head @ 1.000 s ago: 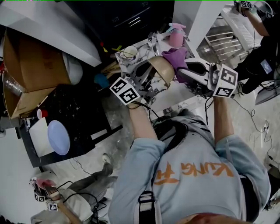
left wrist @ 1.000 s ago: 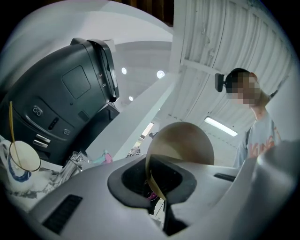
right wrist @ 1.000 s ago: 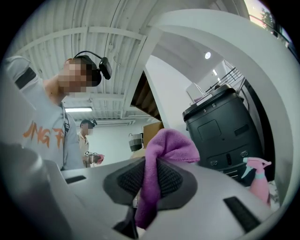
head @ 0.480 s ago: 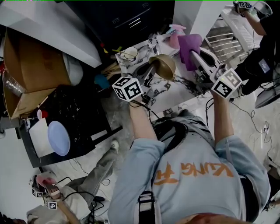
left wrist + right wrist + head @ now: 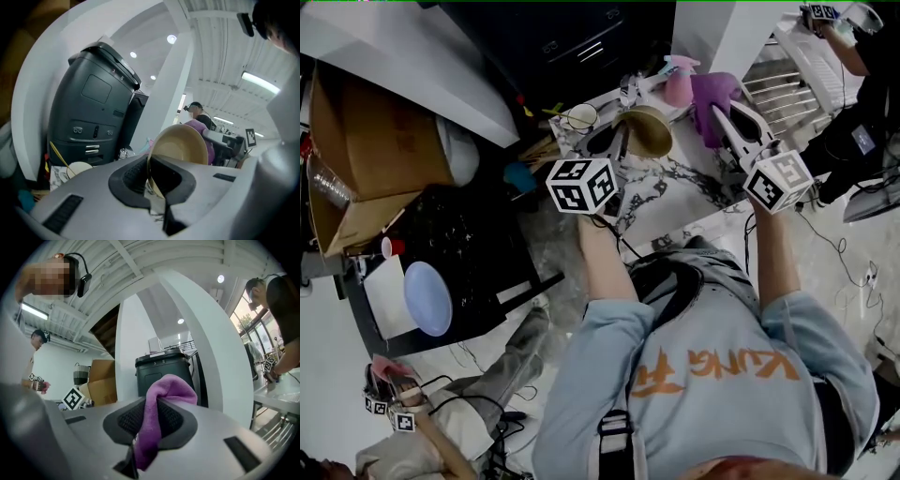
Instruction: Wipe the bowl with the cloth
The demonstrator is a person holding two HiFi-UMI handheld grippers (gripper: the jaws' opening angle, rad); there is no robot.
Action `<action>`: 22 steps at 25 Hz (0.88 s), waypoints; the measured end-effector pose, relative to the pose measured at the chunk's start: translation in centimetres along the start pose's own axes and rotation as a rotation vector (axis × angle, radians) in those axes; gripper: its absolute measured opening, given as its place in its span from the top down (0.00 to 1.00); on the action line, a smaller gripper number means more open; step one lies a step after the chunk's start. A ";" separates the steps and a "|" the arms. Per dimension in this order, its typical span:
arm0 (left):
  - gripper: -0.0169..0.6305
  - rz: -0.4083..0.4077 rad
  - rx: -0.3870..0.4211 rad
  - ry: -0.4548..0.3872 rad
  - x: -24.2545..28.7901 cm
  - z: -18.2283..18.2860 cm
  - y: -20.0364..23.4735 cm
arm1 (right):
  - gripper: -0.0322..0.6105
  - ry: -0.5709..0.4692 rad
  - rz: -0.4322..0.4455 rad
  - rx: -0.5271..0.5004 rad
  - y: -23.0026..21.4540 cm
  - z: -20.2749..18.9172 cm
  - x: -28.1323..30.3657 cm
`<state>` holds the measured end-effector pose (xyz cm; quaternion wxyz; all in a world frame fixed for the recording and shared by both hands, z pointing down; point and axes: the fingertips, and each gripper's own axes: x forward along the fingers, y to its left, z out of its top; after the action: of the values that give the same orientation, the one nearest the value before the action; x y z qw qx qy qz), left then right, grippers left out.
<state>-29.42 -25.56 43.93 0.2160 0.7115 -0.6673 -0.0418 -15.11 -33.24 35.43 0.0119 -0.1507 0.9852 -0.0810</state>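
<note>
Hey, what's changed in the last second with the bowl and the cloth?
The right gripper pulled the cloth off the bowl, up and to the right in the head view, so the two are now apart. The left gripper turned the bowl a little. Nothing was taken or let go: both grippers stay clamped on their things. The things on the table stayed put.

The white, dark-veined marble surface (image 5: pixel 675 192) carries a small round white-rimmed cup (image 5: pixel 578 114) near its far left corner and a pink spray bottle (image 5: pixel 679 86) at its far edge.
</note>
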 end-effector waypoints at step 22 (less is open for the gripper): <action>0.93 0.413 0.221 -0.307 -2.7 7.9 0.1 | 0.83 0.065 -0.186 -0.188 0.4 -0.4 0.8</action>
<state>-32.56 -24.95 36.18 0.0377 0.5649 -0.8237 -0.0311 -15.97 -33.02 35.75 -0.0416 -0.2391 0.9701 0.0063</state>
